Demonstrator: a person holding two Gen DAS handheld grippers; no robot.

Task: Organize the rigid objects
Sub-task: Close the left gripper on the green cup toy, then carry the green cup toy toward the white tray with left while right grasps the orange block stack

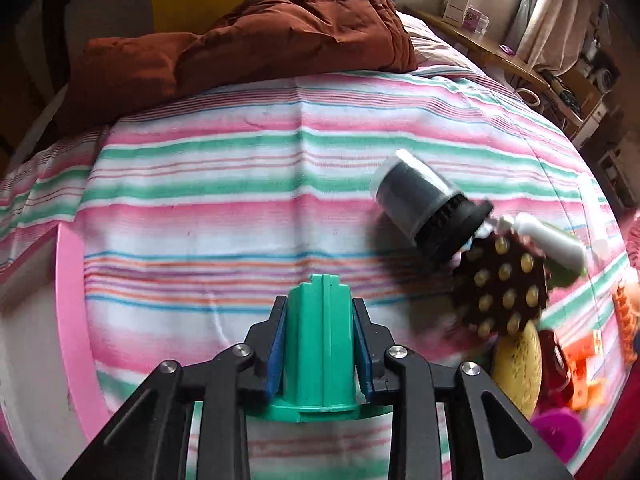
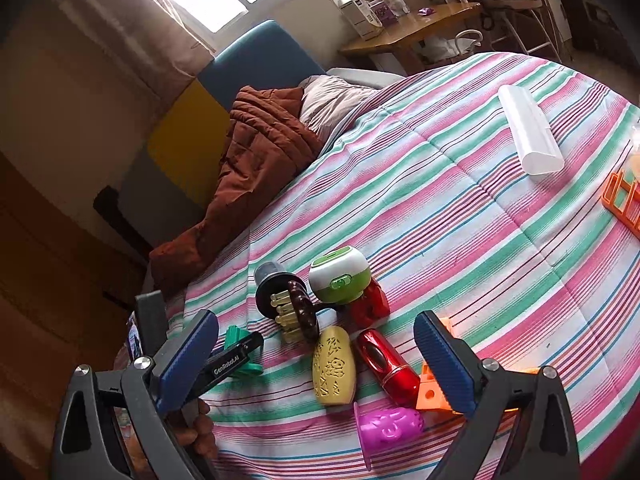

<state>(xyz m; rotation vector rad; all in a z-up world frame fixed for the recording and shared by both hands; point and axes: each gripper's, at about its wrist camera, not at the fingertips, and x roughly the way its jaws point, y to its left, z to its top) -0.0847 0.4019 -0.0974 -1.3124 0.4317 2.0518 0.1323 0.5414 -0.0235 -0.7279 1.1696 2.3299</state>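
My left gripper (image 1: 319,344) is shut on a green plastic cone-shaped toy (image 1: 320,356), held just above the striped bedspread (image 1: 240,200); it shows in the right wrist view (image 2: 240,350) at the left of a cluster. The cluster holds a black jar (image 2: 272,284), a brown brush with yellow pegs (image 2: 300,316), a green-white round gadget (image 2: 340,276), a yellow oval (image 2: 334,366), a red cylinder (image 2: 386,360), a magenta mould (image 2: 390,426) and an orange block (image 2: 434,394). My right gripper (image 2: 320,360) is open above the cluster, holding nothing.
A brown duvet (image 1: 260,40) lies at the bed's head. A white case (image 2: 528,136) and an orange rack (image 2: 624,204) lie at the right of the bed. A wooden desk (image 2: 412,28) stands beyond. The bed's pink edge (image 1: 70,300) is at the left.
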